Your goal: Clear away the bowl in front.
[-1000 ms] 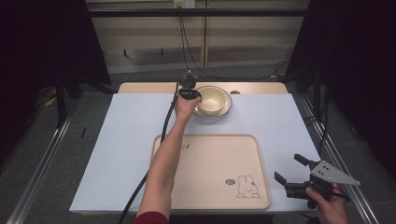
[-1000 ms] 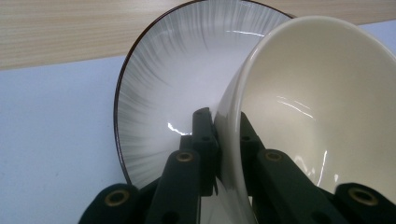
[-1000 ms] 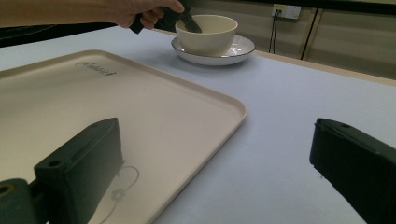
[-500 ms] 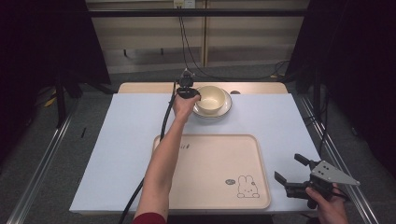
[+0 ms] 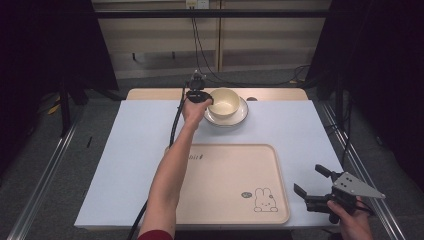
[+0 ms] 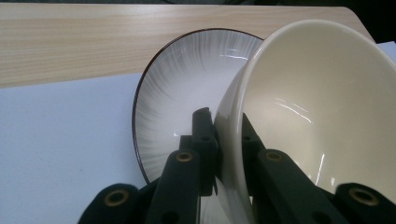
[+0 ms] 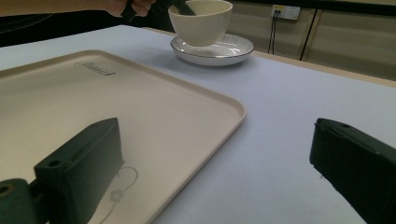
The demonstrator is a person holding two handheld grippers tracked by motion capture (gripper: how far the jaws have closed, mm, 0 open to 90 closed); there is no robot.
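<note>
Bowl sits on plate, rim pinched by left gripper.

A cream bowl, glossy and empty, sits upright on a white, dark-rimmed plate at the far edge of the bench, its near-left rim clamped between black fingers.

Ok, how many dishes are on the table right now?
2: a cream bowl at the far edge, gripped at its rim by the left gripper, and a white plate directly under it. The tray holds none.
</note>
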